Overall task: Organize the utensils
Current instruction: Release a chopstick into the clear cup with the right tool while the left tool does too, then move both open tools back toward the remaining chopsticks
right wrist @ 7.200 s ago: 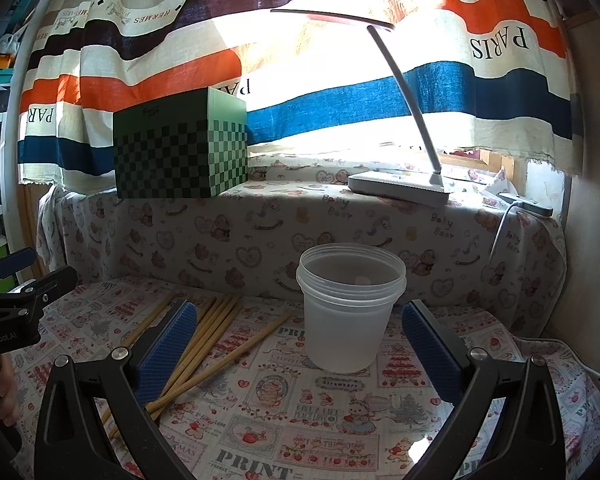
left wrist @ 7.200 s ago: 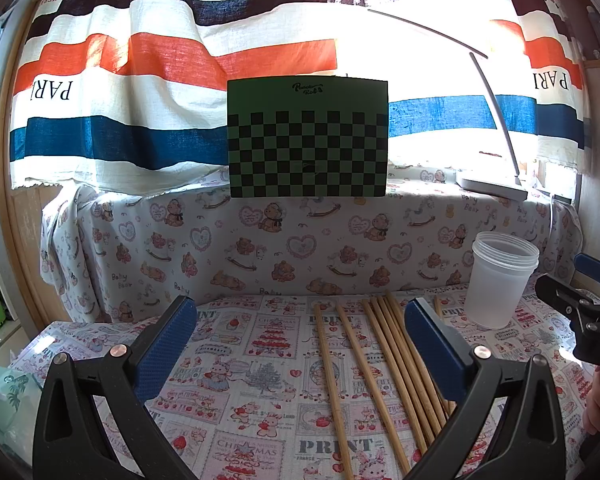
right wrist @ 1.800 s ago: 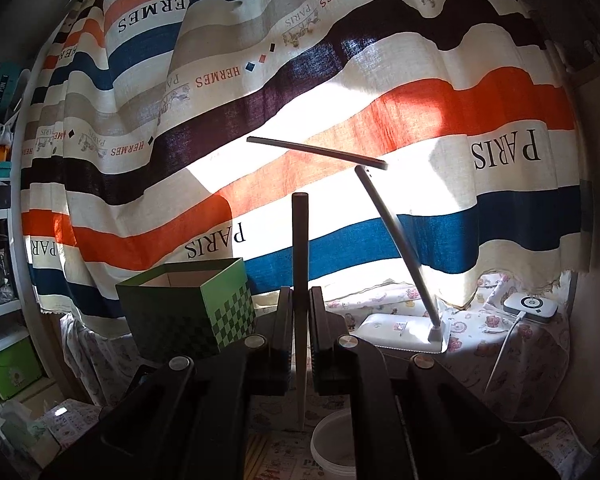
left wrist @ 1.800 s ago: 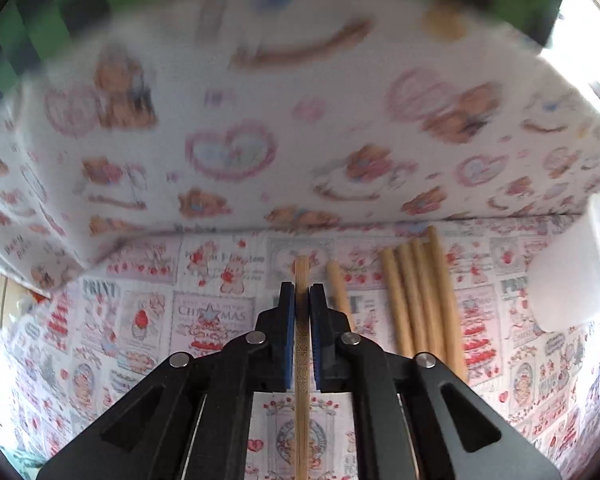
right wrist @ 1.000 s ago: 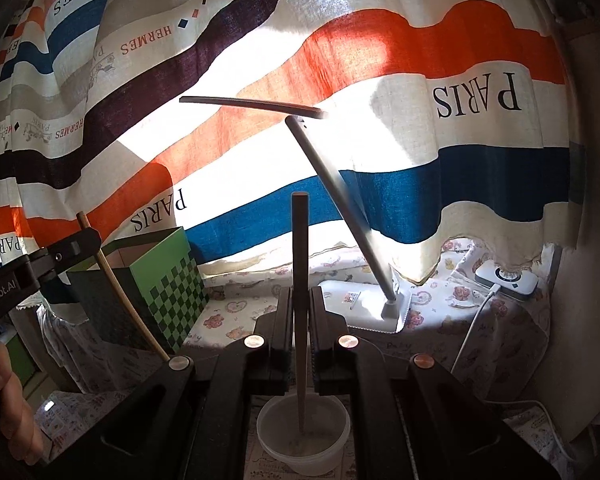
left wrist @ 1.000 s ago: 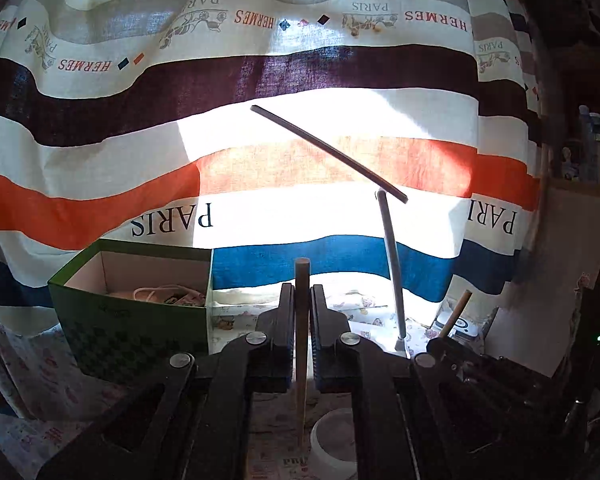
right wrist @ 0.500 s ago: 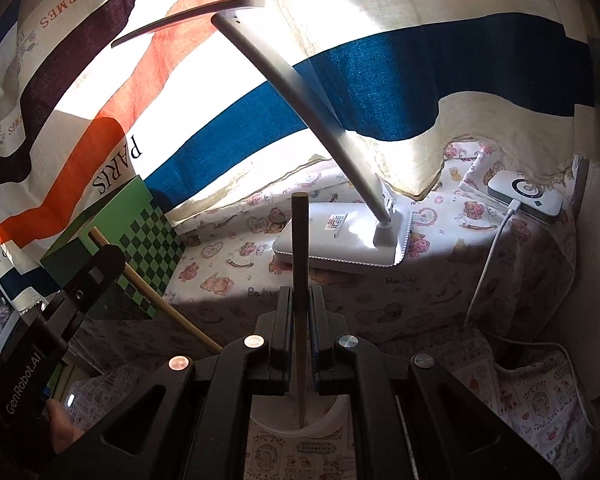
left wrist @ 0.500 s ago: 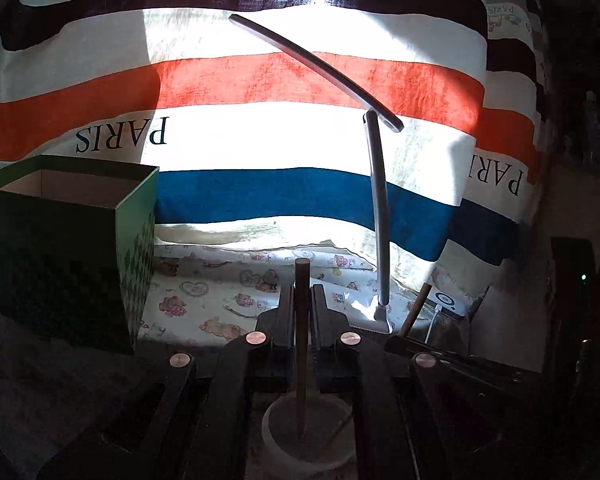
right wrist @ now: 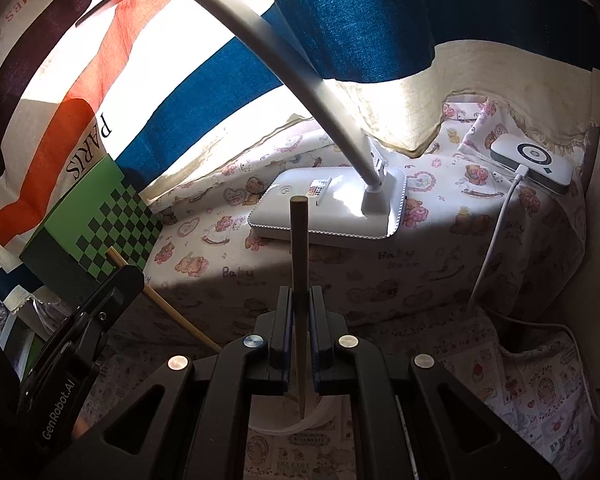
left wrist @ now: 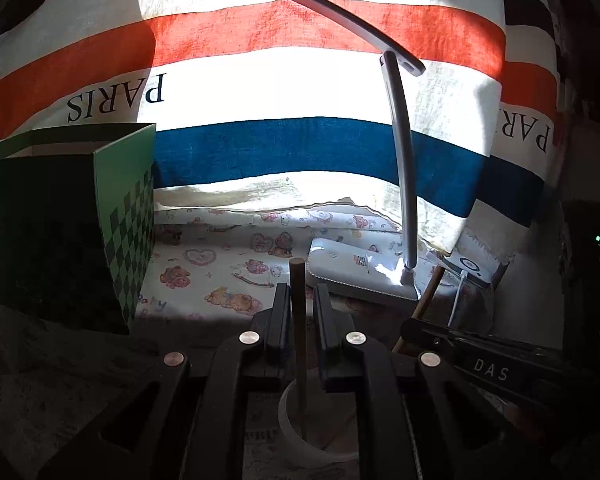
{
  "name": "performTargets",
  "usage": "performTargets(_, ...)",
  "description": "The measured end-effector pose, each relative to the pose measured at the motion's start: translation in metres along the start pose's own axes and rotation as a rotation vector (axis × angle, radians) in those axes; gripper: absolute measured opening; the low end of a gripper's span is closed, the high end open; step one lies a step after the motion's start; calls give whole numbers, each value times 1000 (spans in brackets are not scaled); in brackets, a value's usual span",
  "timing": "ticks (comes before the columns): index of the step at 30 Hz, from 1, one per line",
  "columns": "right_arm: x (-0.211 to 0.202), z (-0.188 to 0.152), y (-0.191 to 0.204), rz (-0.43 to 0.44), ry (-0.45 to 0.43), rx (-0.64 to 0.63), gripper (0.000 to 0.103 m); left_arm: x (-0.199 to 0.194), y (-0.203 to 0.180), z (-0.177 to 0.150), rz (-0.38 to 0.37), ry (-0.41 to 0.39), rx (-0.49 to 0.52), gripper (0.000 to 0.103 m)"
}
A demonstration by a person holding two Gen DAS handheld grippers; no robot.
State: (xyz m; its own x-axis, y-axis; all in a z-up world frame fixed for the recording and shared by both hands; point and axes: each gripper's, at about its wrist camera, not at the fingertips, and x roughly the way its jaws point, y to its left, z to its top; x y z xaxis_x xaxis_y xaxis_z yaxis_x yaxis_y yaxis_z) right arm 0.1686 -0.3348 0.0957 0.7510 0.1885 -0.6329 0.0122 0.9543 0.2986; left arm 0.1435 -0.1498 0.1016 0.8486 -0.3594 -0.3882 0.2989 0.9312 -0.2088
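Note:
My left gripper (left wrist: pixel 299 304) stands over the white plastic cup (left wrist: pixel 296 438), its jaws slightly apart around an upright wooden chopstick (left wrist: pixel 299 320) whose lower end is inside the cup. My right gripper (right wrist: pixel 299 308) is shut on a second upright chopstick (right wrist: pixel 299 248), its tip just inside the cup's rim (right wrist: pixel 296 426). The right gripper and its chopstick (left wrist: pixel 428 292) show at the right of the left wrist view. The left gripper's body (right wrist: pixel 80 344) and its chopstick (right wrist: pixel 168 308) show at the left of the right wrist view.
A white desk lamp's base (right wrist: pixel 332 204) sits on the raised ledge behind the cup, its arm (left wrist: pixel 400 152) rising. A green checkered box (left wrist: pixel 60 224) stands at the ledge's left. A small white device with a cable (right wrist: pixel 532 160) lies at the right. A striped curtain hangs behind.
Both grippers have come lower over the cup with their chopsticks upright. The left gripper's jaws have parted a little around its chopstick, which now reaches into the cup.

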Motion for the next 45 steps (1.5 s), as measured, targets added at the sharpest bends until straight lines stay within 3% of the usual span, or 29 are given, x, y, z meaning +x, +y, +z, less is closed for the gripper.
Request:
performTargets(2,-1,0,2,-7,0,-10,10,-6,-2,1,20,-17,28,31)
performTargets(4,-4,0,4,-7,-7,-23,23,-15,-3,2,64,-57,61,47)
performTargets(5,-6,0,5,-9,-16,-26,36,-22,-3,3,82,-80,72,58)
performTargets(6,-10,0,6,-11,-33,-30,49,-28,-2,4,92,-98,78,63)
performTargets(7,-15,0,8,-14,-61,-38,53,-35,0,5,97,-113,82,71)
performTargets(11,-39,1,17,-61,-178,-90,68,-67,15,11,135,-182,98,83)
performTargets(16,-71,-4,30,-38,-306,-121,85,-105,35,16,196,-274,114,101)
performTargets(19,-86,-10,43,-23,-368,-162,87,-121,48,14,236,-307,116,103)
performTargets(25,-105,-26,69,36,-419,-212,90,-137,79,0,252,-291,56,103)
performTargets(33,-115,-48,92,51,-462,-264,90,-155,90,-41,351,-310,136,103)
performTargets(40,-104,-71,96,42,-385,-248,90,-161,118,-61,352,-238,32,103)
performTargets(45,-95,-93,101,27,-322,-265,90,-154,122,-75,356,-201,41,103)
